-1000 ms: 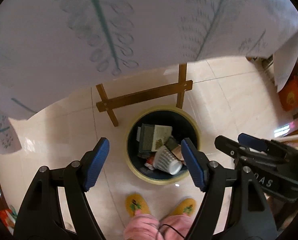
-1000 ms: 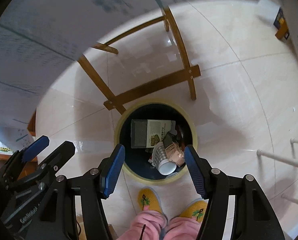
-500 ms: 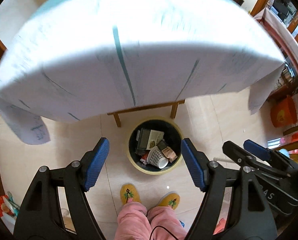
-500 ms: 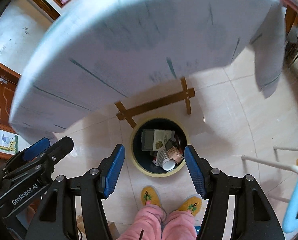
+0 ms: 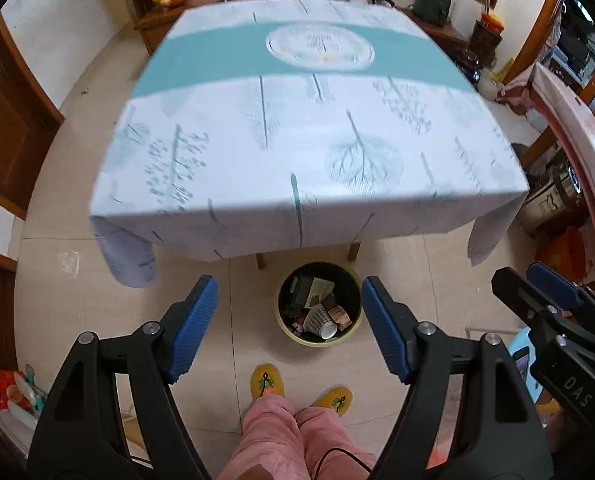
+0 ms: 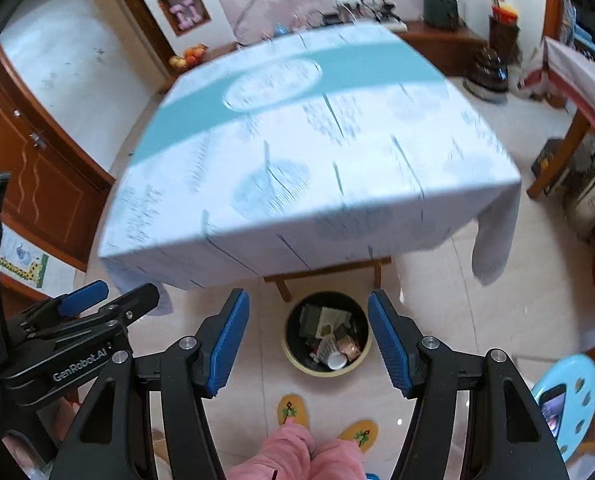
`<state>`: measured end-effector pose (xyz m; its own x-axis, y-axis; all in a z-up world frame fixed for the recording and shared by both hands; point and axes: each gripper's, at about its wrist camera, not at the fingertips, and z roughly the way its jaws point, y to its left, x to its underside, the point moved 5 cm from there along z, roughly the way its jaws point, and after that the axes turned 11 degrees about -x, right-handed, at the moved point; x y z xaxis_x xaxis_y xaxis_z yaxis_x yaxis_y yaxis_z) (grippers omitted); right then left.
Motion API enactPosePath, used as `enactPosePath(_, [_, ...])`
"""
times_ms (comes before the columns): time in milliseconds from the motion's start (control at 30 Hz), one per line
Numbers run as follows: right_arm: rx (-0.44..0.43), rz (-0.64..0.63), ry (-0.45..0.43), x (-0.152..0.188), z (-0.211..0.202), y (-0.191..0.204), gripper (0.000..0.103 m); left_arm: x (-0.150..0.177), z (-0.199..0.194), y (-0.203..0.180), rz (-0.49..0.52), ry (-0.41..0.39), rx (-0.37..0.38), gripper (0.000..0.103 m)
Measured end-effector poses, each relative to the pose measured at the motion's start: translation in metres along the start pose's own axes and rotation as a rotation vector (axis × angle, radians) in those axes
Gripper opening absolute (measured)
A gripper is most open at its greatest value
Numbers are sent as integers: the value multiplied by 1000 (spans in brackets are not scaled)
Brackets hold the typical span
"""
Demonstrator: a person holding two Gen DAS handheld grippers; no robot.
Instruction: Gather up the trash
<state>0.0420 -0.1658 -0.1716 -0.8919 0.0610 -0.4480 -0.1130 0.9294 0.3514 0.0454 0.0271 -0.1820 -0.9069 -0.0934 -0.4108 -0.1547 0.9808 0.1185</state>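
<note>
- Soft, even daylight is filling the room in both views; no hard shadows are showing on the pale floor tiles (image 5: 425, 276).
- A dim shade is lying under the tablecloth (image 5: 309, 128) overhang, and the inside of the trash bin (image 5: 319, 338) is reading dark.
- Faint glare is glinting off the floor near the right edge of the right wrist view.
- Motion blur is smearing the tablecloth pattern, more strongly in the right wrist view.
- Fisheye distortion is bending walls and doors at the edges; the corners are falling into black vignette.

Tile floor (image 5: 437, 280): trash bin (image 5: 285, 330), table (image 5: 305, 128); prob. bare.
</note>
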Motion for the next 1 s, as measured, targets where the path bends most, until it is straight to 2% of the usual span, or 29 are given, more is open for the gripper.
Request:
enactPosePath(300, [-17,-51,-106,-38,-96,55,74,-30,-91,25,-15,-93,-23,72])
enactPosePath(433, [-11,-67,-158,-49,-133,76,77,-37,-123,31,-28,-134,-16,78])
enactPosePath(533, [0,-81,-188,-54,-153,89,79,-39,-142,34,-42,-153,-9,79])
enactPosePath(767, [40,-122,-248,-56,-188,114,85,-40,-164,40,-59,-177,-41,79])
enactPosePath(1000, [47,-124,-266,-56,-197,124,85,-42,-171,40,-46,-188,-44,79])
